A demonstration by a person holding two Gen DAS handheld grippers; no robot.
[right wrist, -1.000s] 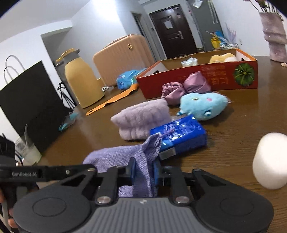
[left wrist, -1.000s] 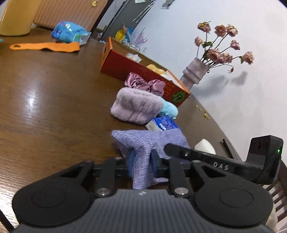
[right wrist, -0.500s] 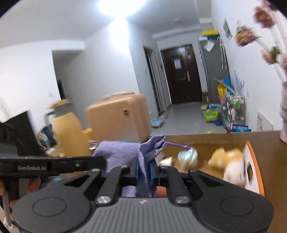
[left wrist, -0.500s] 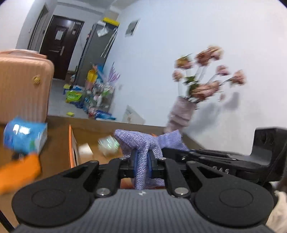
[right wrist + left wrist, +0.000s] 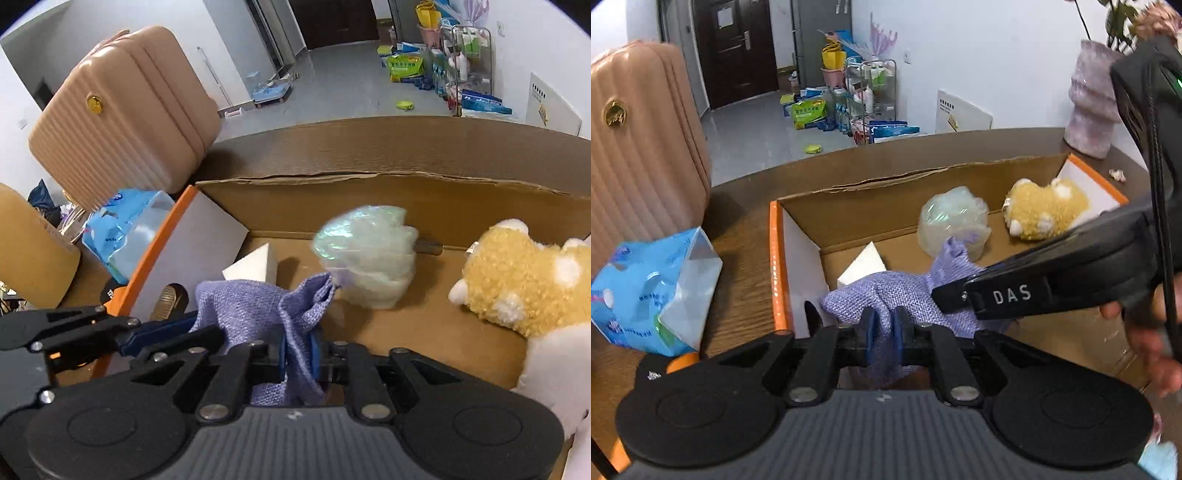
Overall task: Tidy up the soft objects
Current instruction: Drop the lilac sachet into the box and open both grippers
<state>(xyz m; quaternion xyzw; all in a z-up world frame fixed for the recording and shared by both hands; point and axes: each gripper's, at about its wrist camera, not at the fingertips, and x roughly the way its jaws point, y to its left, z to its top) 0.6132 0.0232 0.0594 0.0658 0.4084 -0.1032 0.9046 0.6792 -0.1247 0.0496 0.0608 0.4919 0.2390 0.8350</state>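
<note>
Lilac woven cloth [image 5: 908, 295] pinched between blue pads [image 5: 868, 334] of black tongs [image 5: 882, 336] — brown cardboard box [image 5: 886, 206] with orange rim and white end flap. Inside: yellow plush toy [image 5: 1045, 210] with white patches, iridescent pale-green pouf [image 5: 951, 225], white foam block [image 5: 862, 266]. Outside — light-blue printed packet [image 5: 653, 291], ribbed peach suitcase [image 5: 639, 140], dark brown wood-grain bench [image 5: 742, 258]

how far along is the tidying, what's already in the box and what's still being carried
Already in the cardboard box: a yellow plush toy, a pale green pouf and a white foam block. In hand: the purple cloth, pinched by both the left gripper and right gripper above the box. Left: lowering and releasing it.
</note>
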